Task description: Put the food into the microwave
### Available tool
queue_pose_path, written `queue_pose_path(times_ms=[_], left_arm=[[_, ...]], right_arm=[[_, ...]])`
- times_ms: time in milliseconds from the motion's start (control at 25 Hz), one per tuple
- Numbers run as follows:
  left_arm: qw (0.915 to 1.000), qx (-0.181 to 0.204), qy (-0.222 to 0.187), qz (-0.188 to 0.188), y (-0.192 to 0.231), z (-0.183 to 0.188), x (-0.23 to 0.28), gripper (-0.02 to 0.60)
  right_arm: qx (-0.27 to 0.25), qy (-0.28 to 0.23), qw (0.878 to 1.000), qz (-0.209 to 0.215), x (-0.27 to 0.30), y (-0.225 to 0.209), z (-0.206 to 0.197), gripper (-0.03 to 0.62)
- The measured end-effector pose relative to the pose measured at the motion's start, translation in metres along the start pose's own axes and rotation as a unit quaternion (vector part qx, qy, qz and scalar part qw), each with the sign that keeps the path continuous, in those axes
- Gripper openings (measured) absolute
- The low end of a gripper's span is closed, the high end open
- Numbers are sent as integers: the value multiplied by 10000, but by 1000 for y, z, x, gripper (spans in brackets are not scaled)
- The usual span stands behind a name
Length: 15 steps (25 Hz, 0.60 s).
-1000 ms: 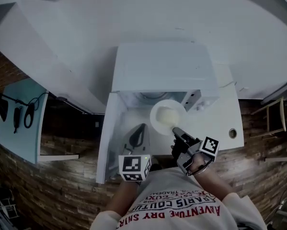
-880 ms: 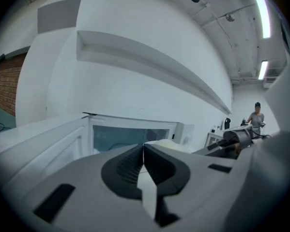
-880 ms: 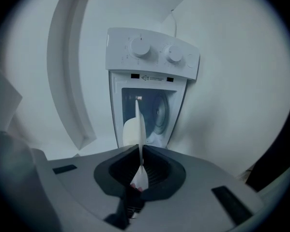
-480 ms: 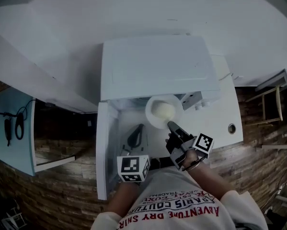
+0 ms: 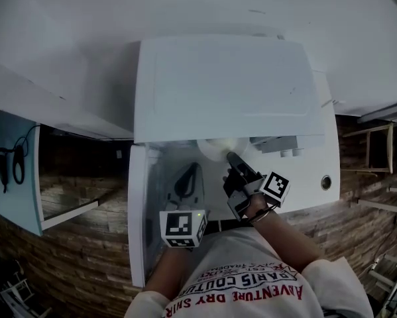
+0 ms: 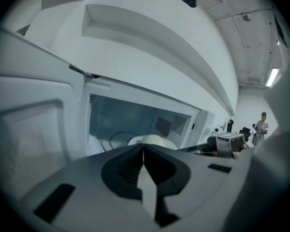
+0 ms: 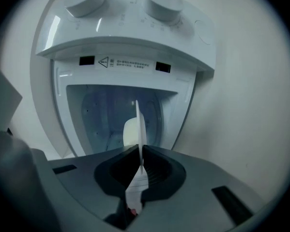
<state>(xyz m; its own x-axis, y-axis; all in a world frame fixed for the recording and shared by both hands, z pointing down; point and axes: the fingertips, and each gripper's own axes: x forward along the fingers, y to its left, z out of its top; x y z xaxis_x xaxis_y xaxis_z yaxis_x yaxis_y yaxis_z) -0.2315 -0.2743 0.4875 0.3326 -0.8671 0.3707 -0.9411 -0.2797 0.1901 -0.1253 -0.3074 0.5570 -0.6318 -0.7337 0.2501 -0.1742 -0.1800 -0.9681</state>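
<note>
Closer to the white microwave [image 5: 225,85] than a second ago, with its door [image 5: 137,211] swung left. Carried further in: the plate [image 5: 211,150] of pale food [image 6: 152,140], now mostly under the roof, lying flat, round, face up. Pinched at its near rim by the right gripper [image 5: 232,159]; shut on nothing, the left gripper [image 5: 191,176]

Ahead of the right claw [image 7: 141,151], the microwave [image 5: 225,85] cavity [image 7: 106,115] gapes open, with free room on both sides of the plate [image 7: 137,120] clamped edge-on in its jaws. The control panel [image 5: 281,144] borders that opening on this claw's outer side. Beyond the left claw [image 6: 144,148], whose jaws are closed and empty, the swung-out door [image 5: 137,211] walls off the outer side; between the two claws the way in is clear.
</note>
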Motion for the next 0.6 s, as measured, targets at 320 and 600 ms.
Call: queue_pose_path(times_ms=[320,600], left_arm=[[9996,-80,254,-50,5,-22,11,6],[9992,-179,344,-18,12,-32,19,8]], right_arm=[[407,-252,9988,142,39,-5,13,25],[438,-378,9983,50,59,-8,21,28]])
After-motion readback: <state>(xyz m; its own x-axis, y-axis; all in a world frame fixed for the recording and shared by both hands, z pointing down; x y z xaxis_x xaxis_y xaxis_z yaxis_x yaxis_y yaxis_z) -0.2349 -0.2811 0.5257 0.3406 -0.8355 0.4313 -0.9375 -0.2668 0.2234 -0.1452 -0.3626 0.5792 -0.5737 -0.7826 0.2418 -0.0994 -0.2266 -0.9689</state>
